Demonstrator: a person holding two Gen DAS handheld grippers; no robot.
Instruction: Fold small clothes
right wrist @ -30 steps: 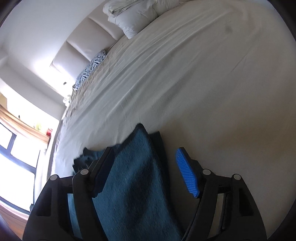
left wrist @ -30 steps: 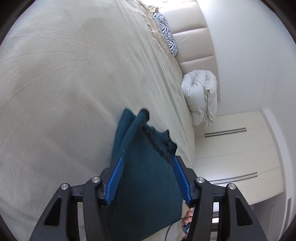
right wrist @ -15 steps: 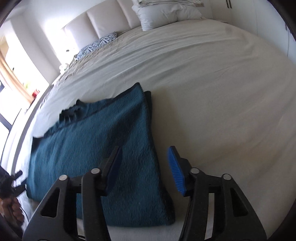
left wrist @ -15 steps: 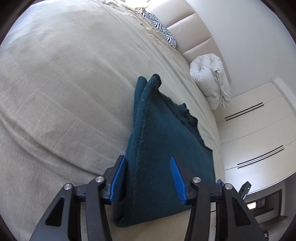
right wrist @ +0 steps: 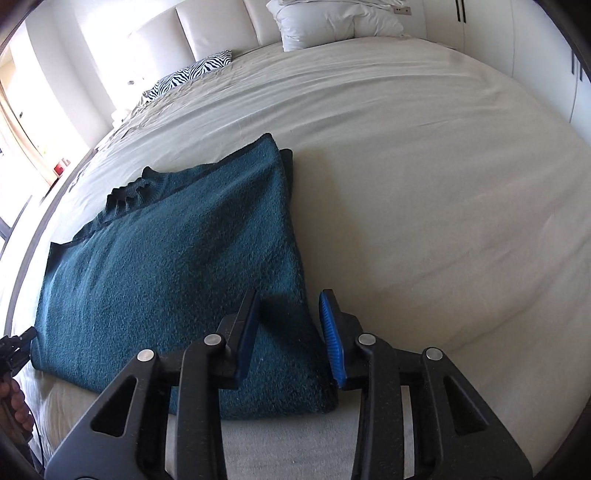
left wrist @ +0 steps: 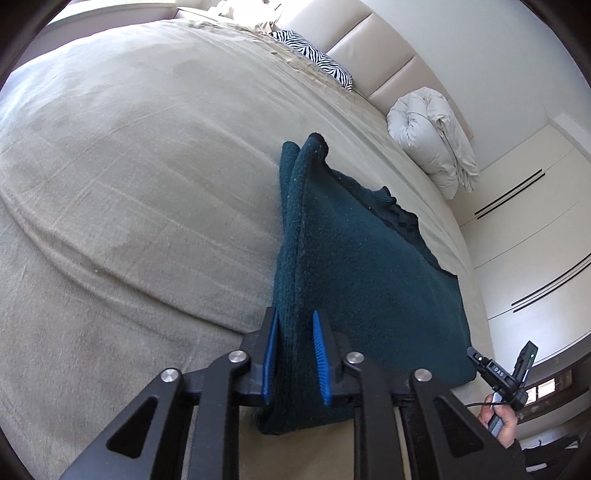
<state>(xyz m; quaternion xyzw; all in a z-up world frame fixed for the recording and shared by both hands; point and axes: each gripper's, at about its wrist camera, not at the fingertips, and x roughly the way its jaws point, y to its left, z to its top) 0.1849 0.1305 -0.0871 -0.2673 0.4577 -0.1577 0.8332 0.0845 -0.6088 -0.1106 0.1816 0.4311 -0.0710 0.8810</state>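
Teal garment (left wrist: 354, 266) on beige bedsheet (left wrist: 129, 177), zebra-striped black-and-white pillow (left wrist: 314, 61), white duvet (left wrist: 432, 136).

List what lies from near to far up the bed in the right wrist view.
right gripper → teal garment → zebra-print pillow → white pillows, at the headboard.

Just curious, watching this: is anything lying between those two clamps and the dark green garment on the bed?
Nothing visible. Both the left gripper and right gripper are closing over opposite edges of the teal garment, with cloth between their jaws.
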